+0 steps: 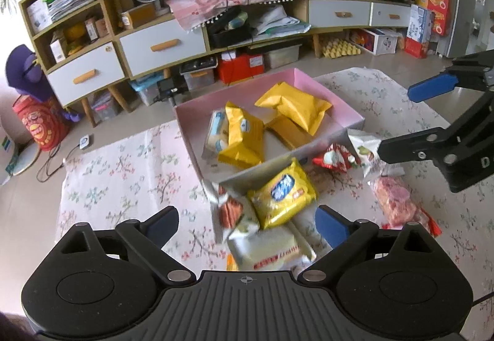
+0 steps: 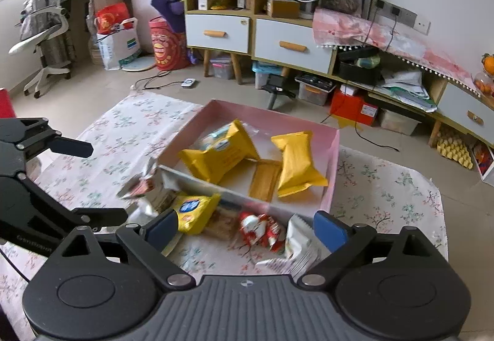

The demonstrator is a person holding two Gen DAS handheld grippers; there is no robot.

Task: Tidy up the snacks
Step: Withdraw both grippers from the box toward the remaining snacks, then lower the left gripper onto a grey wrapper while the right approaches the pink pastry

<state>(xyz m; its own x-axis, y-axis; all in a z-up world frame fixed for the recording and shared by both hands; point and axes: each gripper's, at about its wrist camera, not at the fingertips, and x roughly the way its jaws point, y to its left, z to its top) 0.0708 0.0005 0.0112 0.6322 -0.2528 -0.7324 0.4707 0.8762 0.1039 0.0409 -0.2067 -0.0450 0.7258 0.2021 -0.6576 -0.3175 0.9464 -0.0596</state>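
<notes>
Left tool [image 1: 247,225]: mine, released, jaws wide, nothing gripped.
Right tool [image 2: 245,228]: mine, released too.
Pink box [image 1: 327,94]: far on the worktop [image 1: 123,174], holding yellow packets [image 1: 293,106].
Loose snacks [image 1: 282,193]: near the box's front wall.

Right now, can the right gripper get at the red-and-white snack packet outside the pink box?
Probably yes. The right gripper stands open and empty, and the red-and-white packet lies on the cloth just ahead between its fingers, uncovered. A white packet crowds it on one side, the pink box wall sits beyond.

One pink box [image 1: 327,100], two yellow packets [image 1: 293,106].
</notes>
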